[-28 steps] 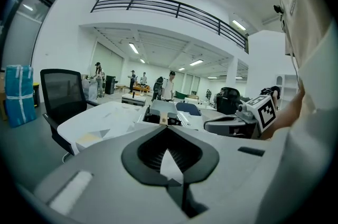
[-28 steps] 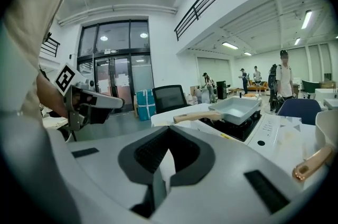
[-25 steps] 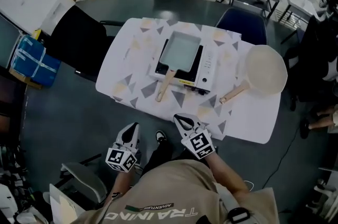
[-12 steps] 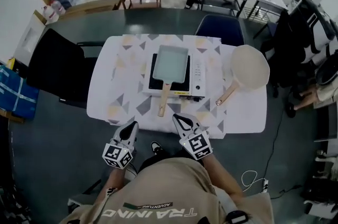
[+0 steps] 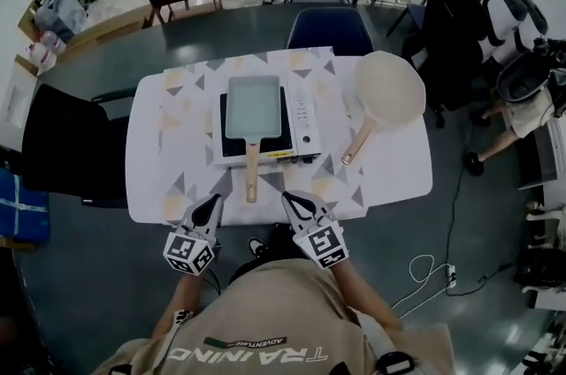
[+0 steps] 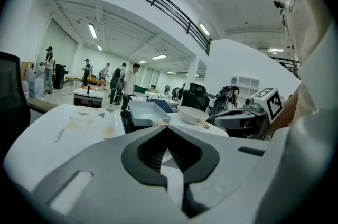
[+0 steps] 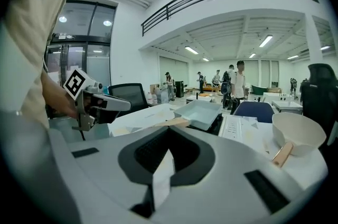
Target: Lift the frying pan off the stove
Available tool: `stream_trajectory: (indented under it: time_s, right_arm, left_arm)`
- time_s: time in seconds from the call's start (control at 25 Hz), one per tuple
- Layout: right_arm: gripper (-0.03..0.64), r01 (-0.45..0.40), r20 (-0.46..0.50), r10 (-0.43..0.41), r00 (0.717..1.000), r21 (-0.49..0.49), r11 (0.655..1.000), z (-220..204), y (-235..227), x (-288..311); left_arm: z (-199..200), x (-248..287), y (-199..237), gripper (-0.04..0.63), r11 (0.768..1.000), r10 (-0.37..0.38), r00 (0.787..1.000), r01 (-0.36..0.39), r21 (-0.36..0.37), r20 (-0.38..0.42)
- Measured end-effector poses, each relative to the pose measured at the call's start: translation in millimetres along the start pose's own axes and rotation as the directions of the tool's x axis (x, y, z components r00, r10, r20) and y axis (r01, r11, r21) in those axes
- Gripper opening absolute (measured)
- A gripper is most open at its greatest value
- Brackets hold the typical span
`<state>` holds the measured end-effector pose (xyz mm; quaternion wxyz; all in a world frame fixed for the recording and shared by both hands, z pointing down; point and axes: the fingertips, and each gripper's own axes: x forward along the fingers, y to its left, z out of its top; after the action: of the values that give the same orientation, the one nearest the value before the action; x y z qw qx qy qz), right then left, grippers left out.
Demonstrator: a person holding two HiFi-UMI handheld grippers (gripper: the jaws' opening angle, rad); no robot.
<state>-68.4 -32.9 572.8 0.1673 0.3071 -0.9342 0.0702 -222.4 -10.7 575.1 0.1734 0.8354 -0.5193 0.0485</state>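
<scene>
Nothing of the lift is done: on the surface (image 5: 146, 154), the stove (image 5: 303, 122) carries the frying pan (image 5: 252, 106), its wooden handle (image 5: 251, 174) pointing to six o'clock. Left hand-held gripper (image 5: 212, 204) waits at seven o'clock of that handle and right hand-held gripper (image 5: 291, 199) at five. Each is pressed together, empty and clear of it.

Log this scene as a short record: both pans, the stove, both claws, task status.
frying pan: rectangular, pale, sits on the stove; its wooden handle points toward the person
stove: flat single burner on the patterned table
round pan: on the table right of the stove, off the burner
left claw: shut, empty, by the near table edge, left of the handle
right claw: shut, empty, right of the handle
task status: frying pan not yet lifted; neither claw touches it
</scene>
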Motion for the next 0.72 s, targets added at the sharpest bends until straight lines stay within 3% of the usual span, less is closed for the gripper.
stream_trajectory:
  time_s: [0.2, 0.44, 0.6, 0.72]
  right_arm:
    - [-0.005, -0.025, 0.048, 0.024, 0.999, 0.024, 0.999, 8, -22, 25]
    - [-0.005, -0.082, 0.078, 0.089, 0.993, -0.081, 0.993, 14, -45, 60]
    - [-0.005, -0.107, 0.089, 0.113, 0.990, -0.074, 0.991, 22, -58, 72]
    - [-0.005, -0.125, 0.078, 0.130, 0.988, -0.066, 0.990, 18, -61, 75]
  left_arm:
    - [11, 26, 4, -0.002, 1.000, -0.003, 0.999, 0.002, -0.001, -0.037]
    - [17, 47, 17, -0.003, 0.996, -0.029, 0.999, 0.027, -0.079, -0.024]
    - [14, 62, 34, -0.002, 0.992, -0.002, 0.999, -0.003, -0.128, -0.044]
    - [8, 73, 34, -0.002, 0.980, -0.052, 0.996, 0.037, -0.196, -0.069]
